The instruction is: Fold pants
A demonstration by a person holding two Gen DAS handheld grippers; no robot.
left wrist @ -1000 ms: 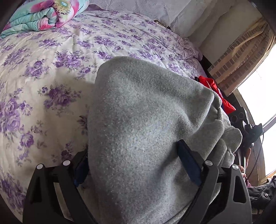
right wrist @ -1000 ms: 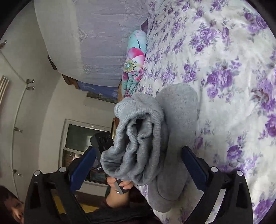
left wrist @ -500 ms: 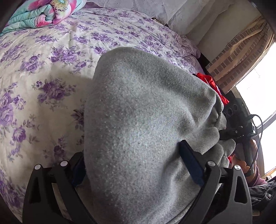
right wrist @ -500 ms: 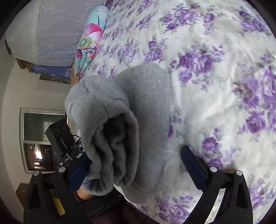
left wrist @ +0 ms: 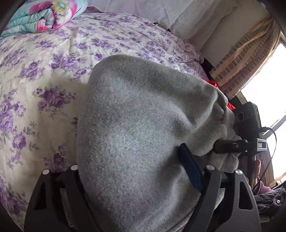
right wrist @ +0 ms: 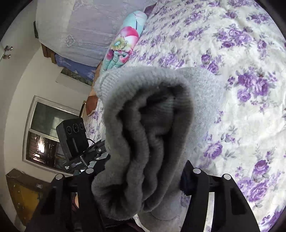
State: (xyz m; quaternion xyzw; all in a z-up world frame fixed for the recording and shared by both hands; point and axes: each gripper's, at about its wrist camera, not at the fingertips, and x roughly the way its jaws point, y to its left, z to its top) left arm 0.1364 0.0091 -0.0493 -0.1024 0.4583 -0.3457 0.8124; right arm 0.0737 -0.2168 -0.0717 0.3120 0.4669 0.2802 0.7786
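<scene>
The grey pants (left wrist: 139, 139) are a thick, fleecy knit, bunched into a bulky roll that fills the middle of both views above the floral bedspread (left wrist: 35, 75). In the right wrist view the ribbed waistband or cuff end (right wrist: 143, 135) faces the camera, showing several stacked layers with dark folds between them. The left hand-held gripper (left wrist: 132, 178) has its fingers set wide on either side of the roll, the blue pad of the 3 o'clock finger (left wrist: 191, 169) pressed into the cloth; the opposite fingertip is buried under fabric, so how firmly it pinches is hard to judge, though the cloth fills the gap. The right hand-held gripper (right wrist: 143, 180) likewise straddles the layered end, both fingertips hidden by the knit, which sits packed between them. Whether the roll's underside touches the bed cannot be told. At 11 o'clock in the left wrist view lies a folded turquoise-and-pink flowered quilt (left wrist: 41, 16), with white pillows (left wrist: 160, 12) at 12 o'clock. A red garment (left wrist: 214, 83) peeks out behind the pants at 2 o'clock, near a brick-patterned curtain (left wrist: 246, 60). A black camera unit (right wrist: 73, 135) on the other tool shows at 9 o'clock in the right wrist view, before a window (right wrist: 44, 135).
</scene>
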